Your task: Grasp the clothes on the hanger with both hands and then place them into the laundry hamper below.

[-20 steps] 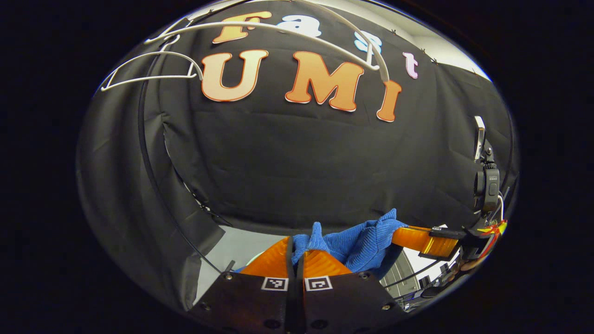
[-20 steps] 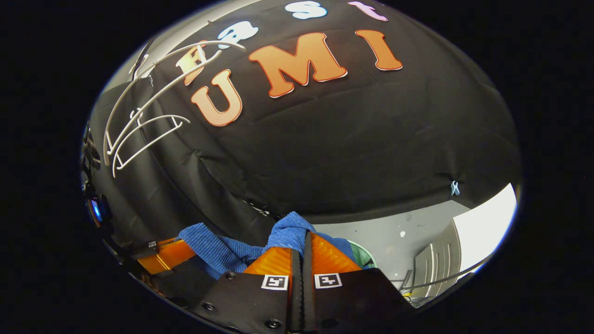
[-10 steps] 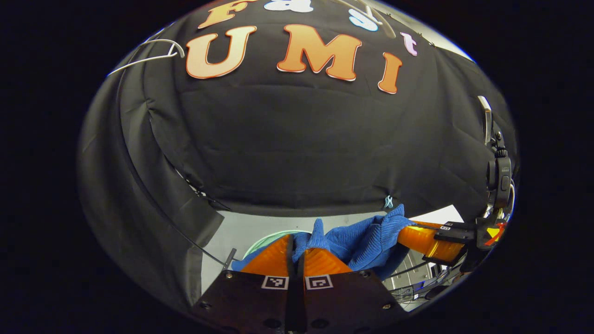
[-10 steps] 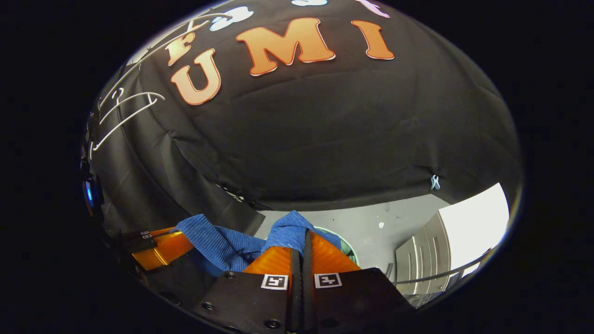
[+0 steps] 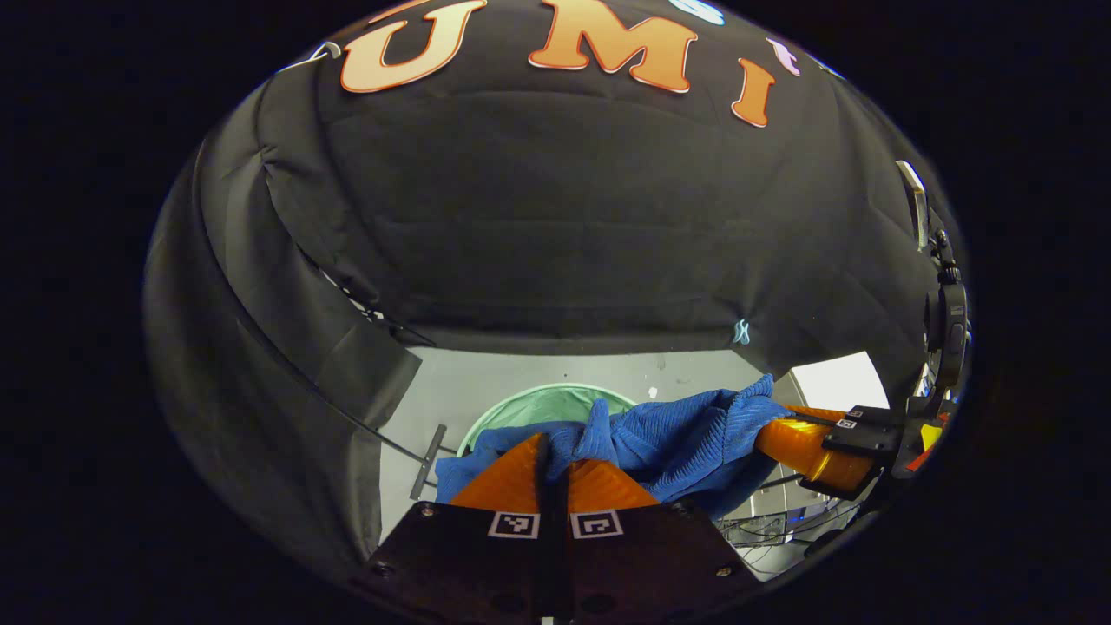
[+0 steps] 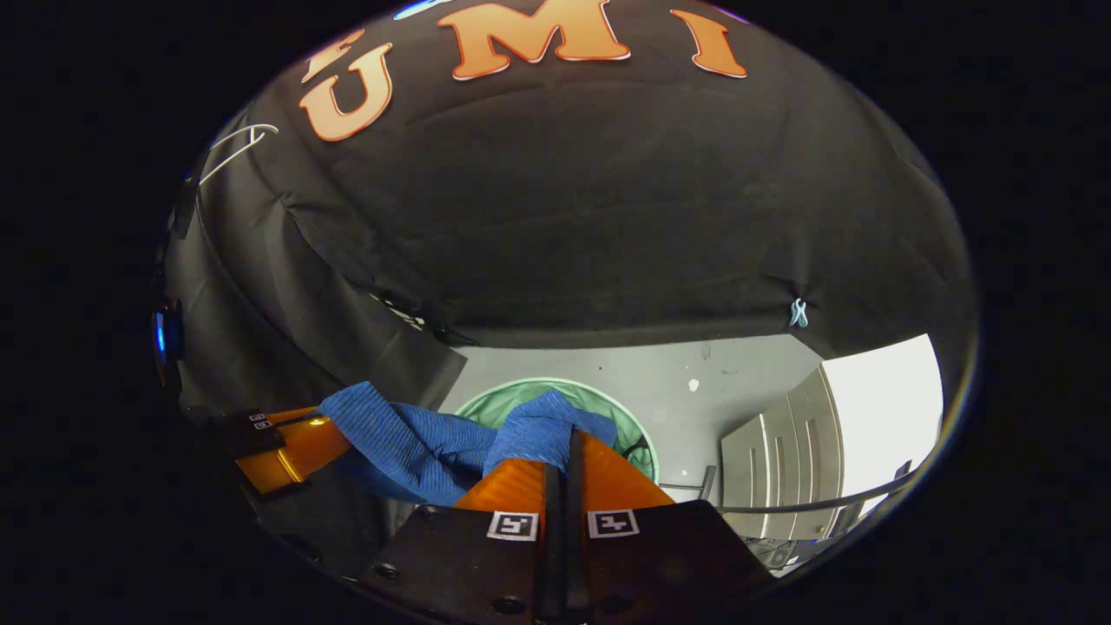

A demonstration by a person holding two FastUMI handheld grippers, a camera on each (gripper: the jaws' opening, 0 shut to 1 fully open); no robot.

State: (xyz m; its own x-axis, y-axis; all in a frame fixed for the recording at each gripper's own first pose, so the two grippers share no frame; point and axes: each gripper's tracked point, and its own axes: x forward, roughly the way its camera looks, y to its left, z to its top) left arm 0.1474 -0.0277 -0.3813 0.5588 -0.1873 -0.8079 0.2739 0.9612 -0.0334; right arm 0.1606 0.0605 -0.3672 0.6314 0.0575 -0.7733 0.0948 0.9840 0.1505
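Observation:
A blue ribbed garment (image 5: 686,438) hangs stretched between my two grippers. My left gripper (image 5: 555,456) is shut on one bunched end of it. My right gripper (image 6: 568,451) is shut on the other end of the blue garment (image 6: 417,438). The round pale green hamper (image 5: 538,401) stands on the grey floor beyond and below the cloth, its near side hidden by the garment. In the right gripper view the hamper (image 6: 629,425) shows behind the fingers. The right gripper (image 5: 811,447) shows at the right in the left gripper view, the left gripper (image 6: 286,443) at the left in the right gripper view.
A white hanger (image 6: 230,152) hangs high up at the left against the black cloth wall. A grey cabinet (image 6: 768,469) and a bright white panel (image 6: 881,408) stand to the right of the hamper. A thin dark rail (image 5: 430,460) lies on the floor left of the hamper.
Both grippers have come down with the blue garment held between them. The hangers have slid up toward the top of both views, and the green hamper has come into view below.

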